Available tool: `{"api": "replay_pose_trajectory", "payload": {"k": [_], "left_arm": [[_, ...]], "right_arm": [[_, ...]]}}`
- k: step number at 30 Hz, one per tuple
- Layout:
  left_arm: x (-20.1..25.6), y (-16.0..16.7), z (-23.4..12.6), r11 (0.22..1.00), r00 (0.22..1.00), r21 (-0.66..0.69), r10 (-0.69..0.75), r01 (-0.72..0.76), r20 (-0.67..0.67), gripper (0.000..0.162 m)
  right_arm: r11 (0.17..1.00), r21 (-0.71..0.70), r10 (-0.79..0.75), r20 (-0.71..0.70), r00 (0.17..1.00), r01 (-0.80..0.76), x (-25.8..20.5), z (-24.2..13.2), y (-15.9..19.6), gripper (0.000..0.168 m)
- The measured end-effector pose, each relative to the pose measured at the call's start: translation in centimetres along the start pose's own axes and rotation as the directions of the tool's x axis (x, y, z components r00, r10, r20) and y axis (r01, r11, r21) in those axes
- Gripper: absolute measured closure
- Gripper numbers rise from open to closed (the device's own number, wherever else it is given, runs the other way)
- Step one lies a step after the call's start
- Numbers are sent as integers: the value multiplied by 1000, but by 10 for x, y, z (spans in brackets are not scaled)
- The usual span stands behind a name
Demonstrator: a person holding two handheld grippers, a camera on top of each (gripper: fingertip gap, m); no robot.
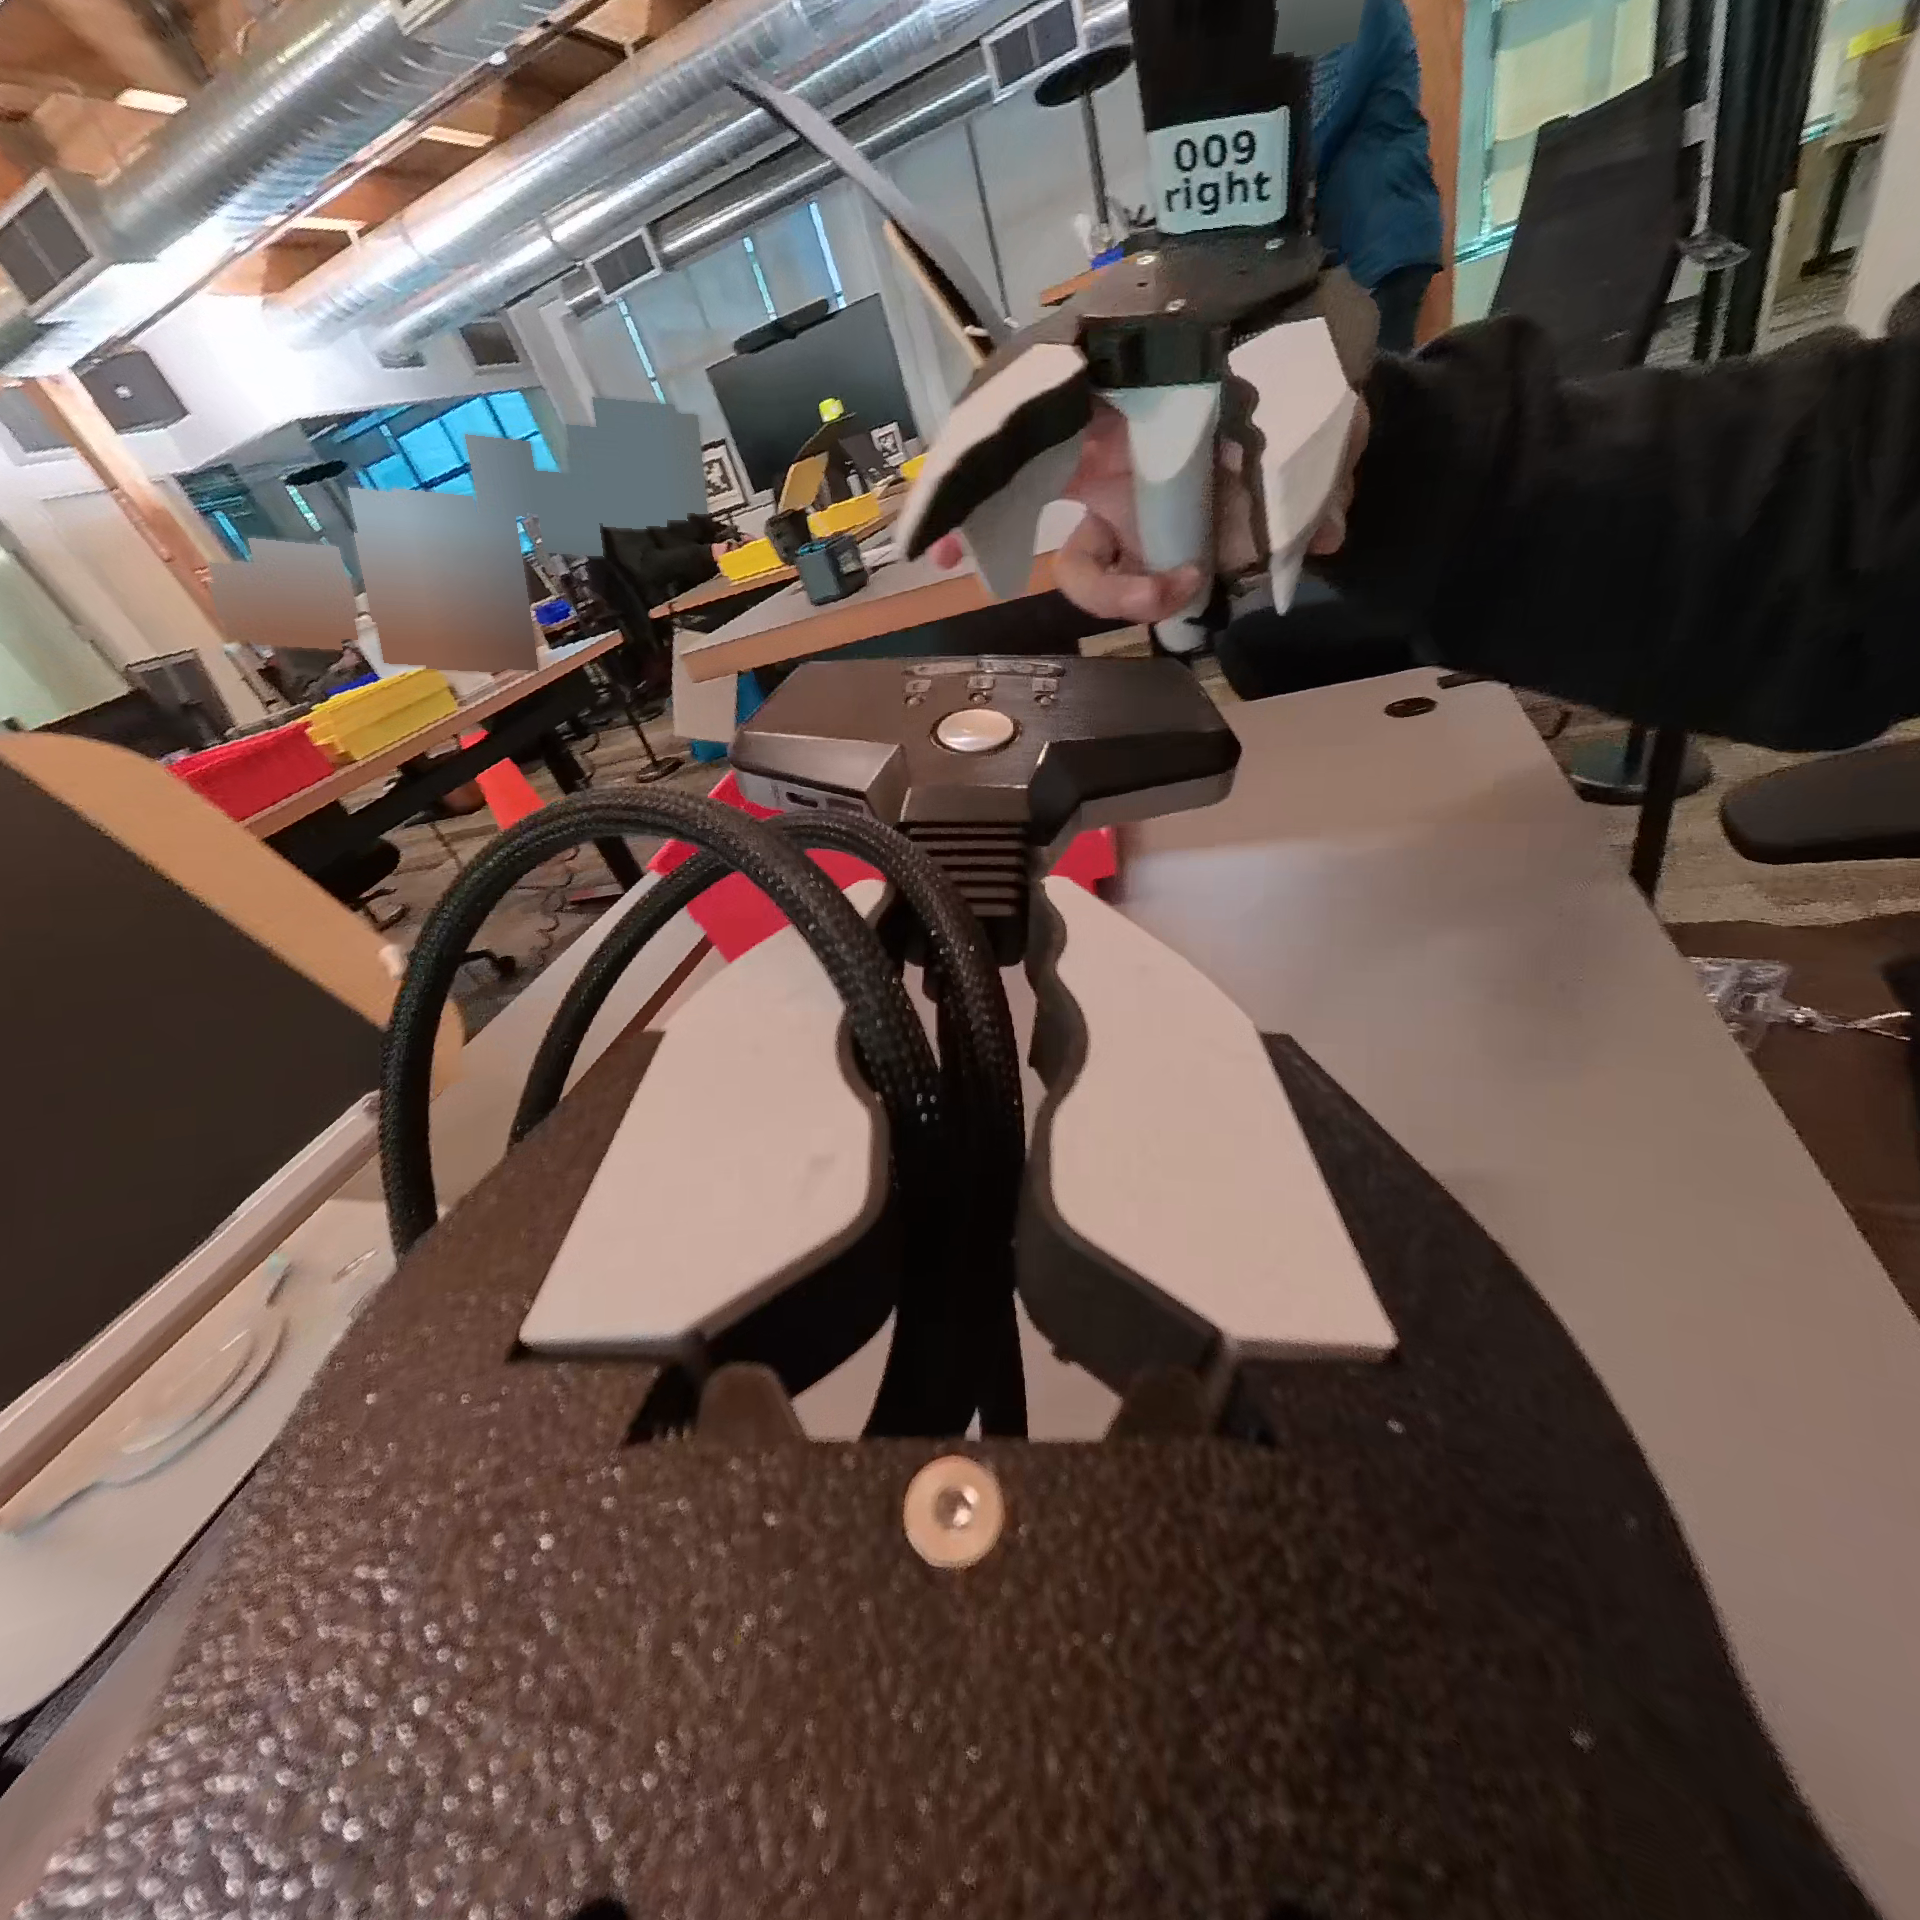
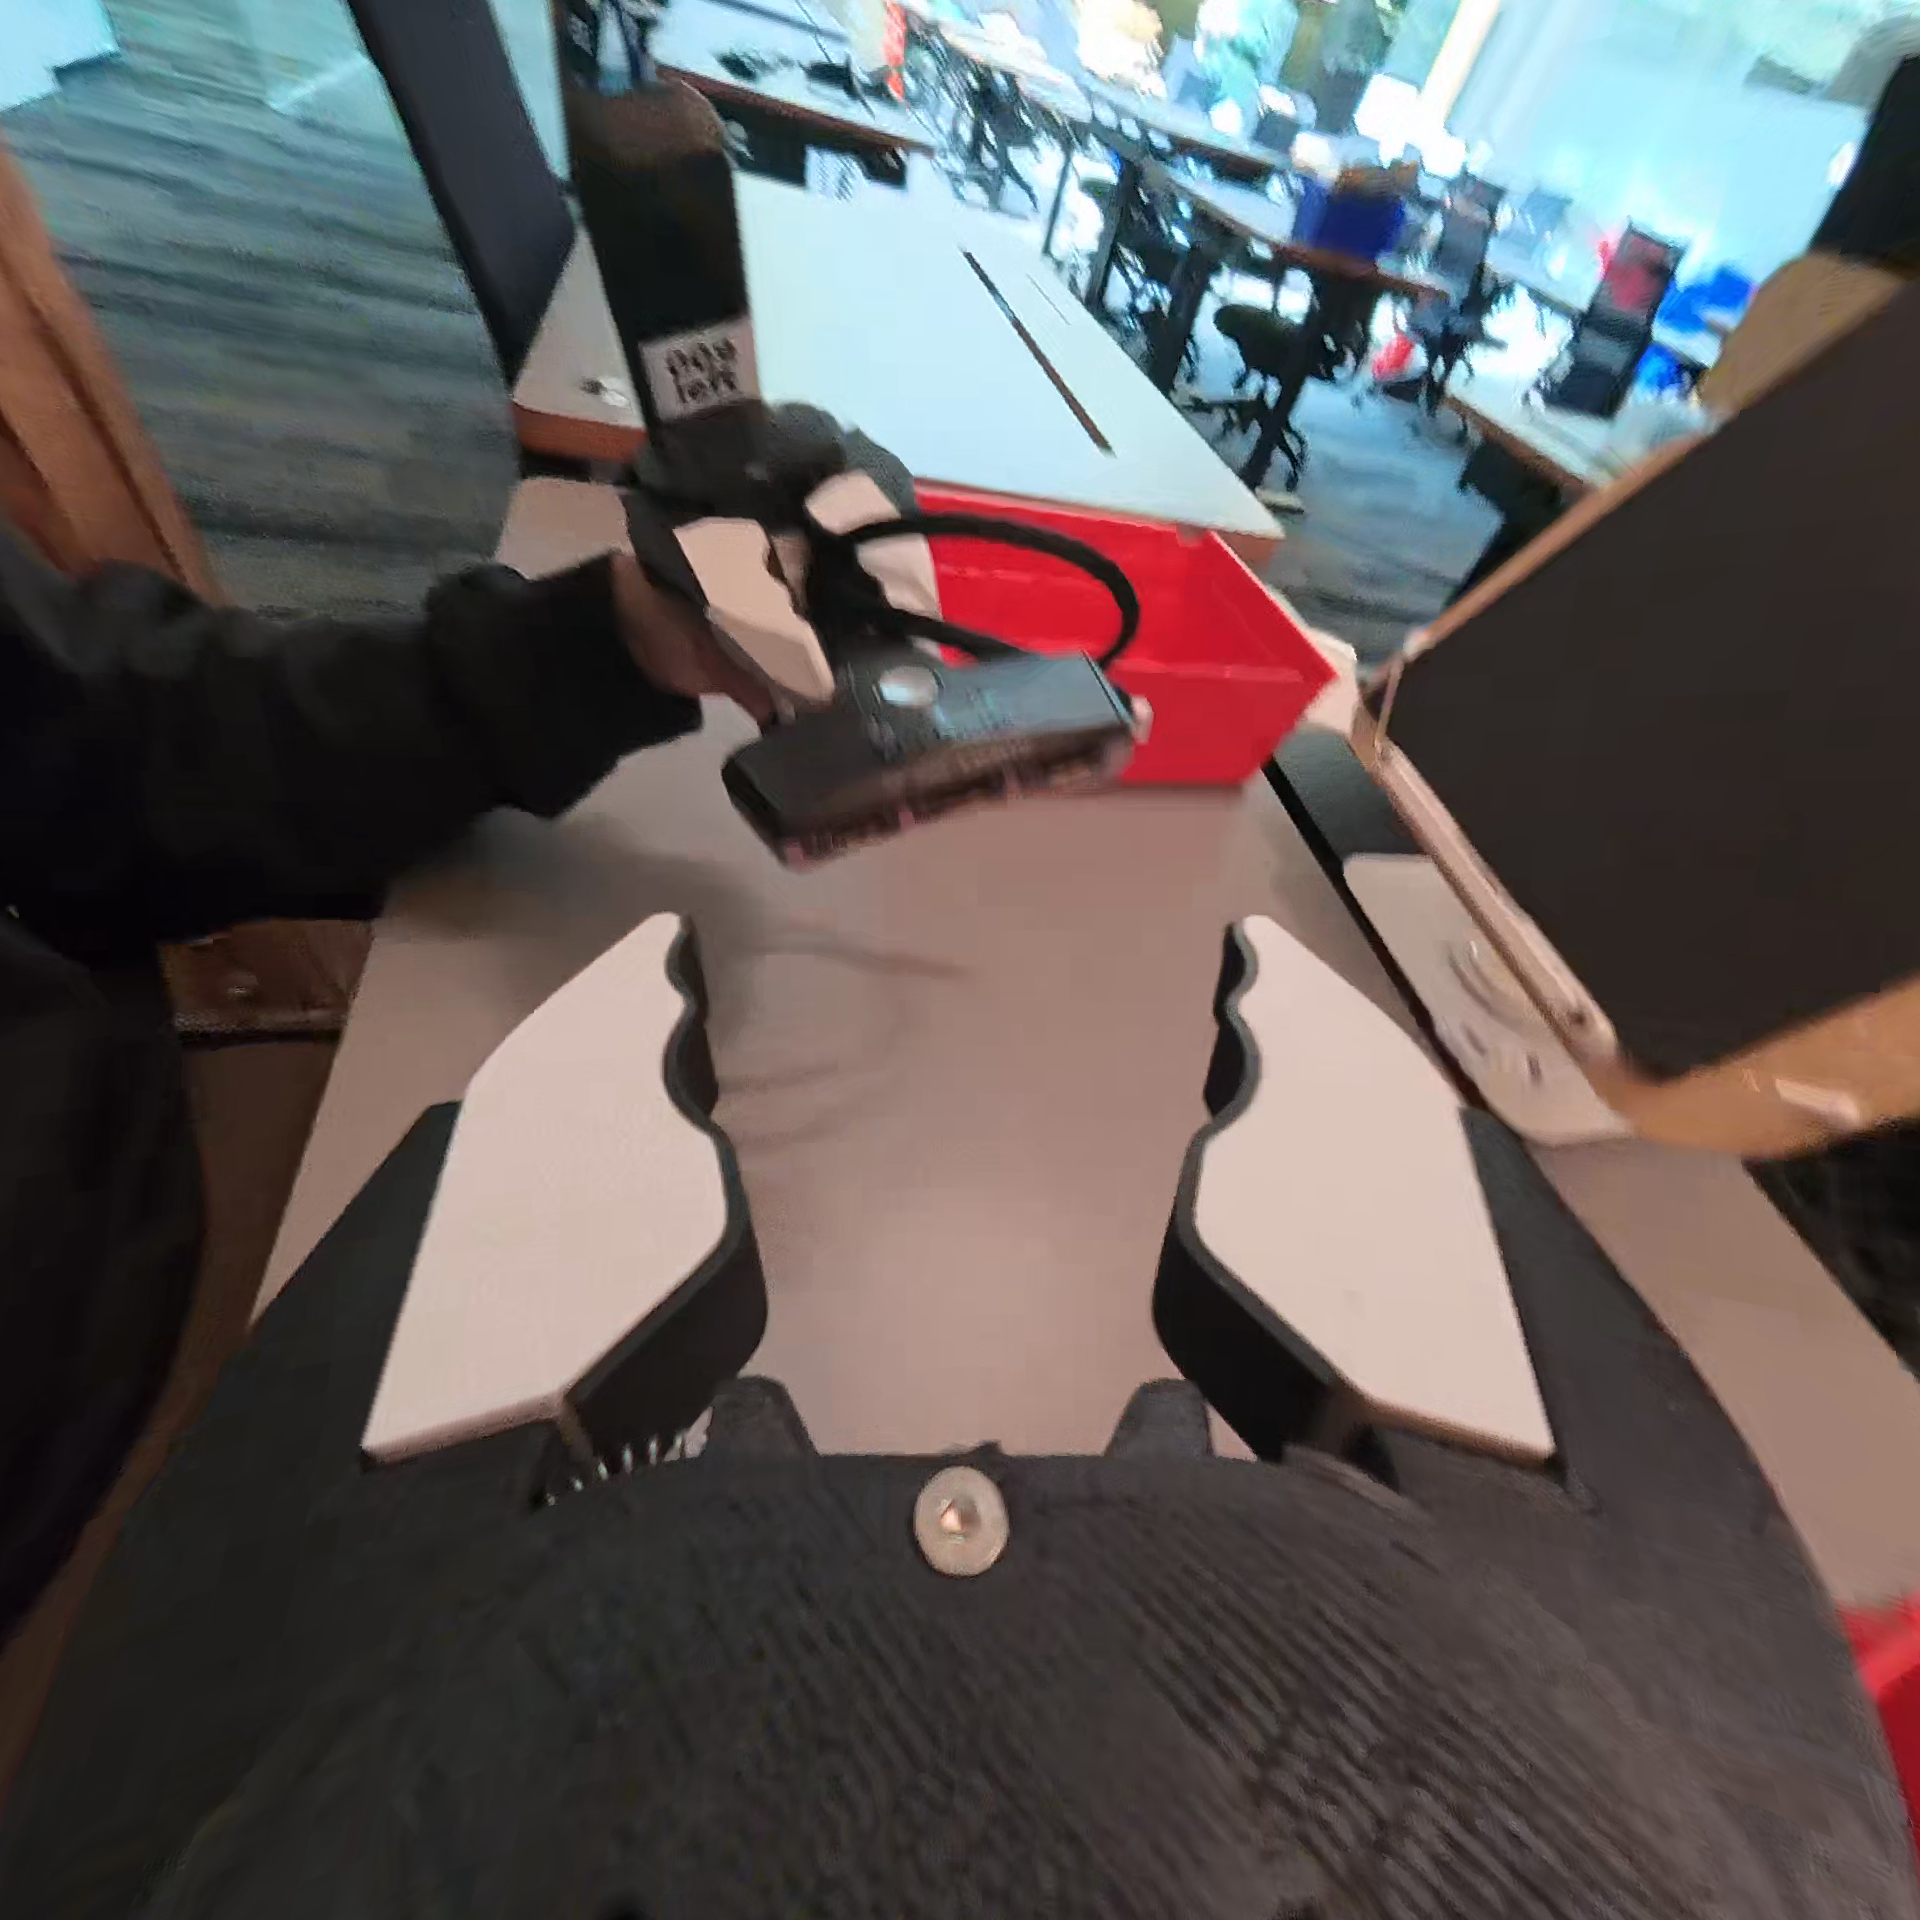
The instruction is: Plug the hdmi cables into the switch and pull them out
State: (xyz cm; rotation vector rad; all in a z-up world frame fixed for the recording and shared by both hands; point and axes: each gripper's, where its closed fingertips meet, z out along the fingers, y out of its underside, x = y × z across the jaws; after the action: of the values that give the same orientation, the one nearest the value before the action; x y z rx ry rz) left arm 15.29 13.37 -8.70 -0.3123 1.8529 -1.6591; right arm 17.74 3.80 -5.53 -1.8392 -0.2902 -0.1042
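Leftmost, the left hand-held gripper (image 1: 961,935) is clamped on the ribbed plug where the braided black cable (image 1: 665,914) meets the dark switch (image 1: 987,738), holding the switch lifted clear of the grey counter (image 1: 1403,935) with the cable looping back over its fingers. Farther right, the right hand-held gripper (image 2: 961,956) hangs over the counter with its jaws spread wide and nothing between them, well apart from the switch.

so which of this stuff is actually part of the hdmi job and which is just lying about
Part of the job:
- HDMI switch, lifted off the table
- black braided cable, looping between the fingers of the left gripper
- left gripper, shut on the switch's ribbed connector end
- right gripper, open and empty

Just lying about:
- red bin
- yellow bins
- dark-faced board with tan edge
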Motion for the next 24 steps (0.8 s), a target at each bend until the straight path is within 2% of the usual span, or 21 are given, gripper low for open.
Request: {"api": "replay_pose_trajectory", "payload": {"k": [1,4,7,18,21,24], "left_arm": [[4,-2,2,1000,1000,5,2,-2,-19,140],[14,-9,7,1000,998,20,20,-19,-59,140],[19,-11,10,999,996,14,38,-37,-81,140],[23,-15,13,998,994,43,39,-35,-103,140],[19,-17,12,997,996,47,63,-60,-67,140],[15,-14,11,996,995,17,93,-93,-40,140]], "right_arm": [[1000,10,-29,22,999,29,-7,10,-5,66],[994,12,-113,66,991,112,-18,32,-11,60],[991,15,-132,75,988,131,-18,41,-13,57],[989,57,-144,132,981,137,-27,52,-4,58],[996,83,-50,119,992,40,-24,50,-7,57],[946,176,250,138,958,-272,-12,41,-18,59]]}}
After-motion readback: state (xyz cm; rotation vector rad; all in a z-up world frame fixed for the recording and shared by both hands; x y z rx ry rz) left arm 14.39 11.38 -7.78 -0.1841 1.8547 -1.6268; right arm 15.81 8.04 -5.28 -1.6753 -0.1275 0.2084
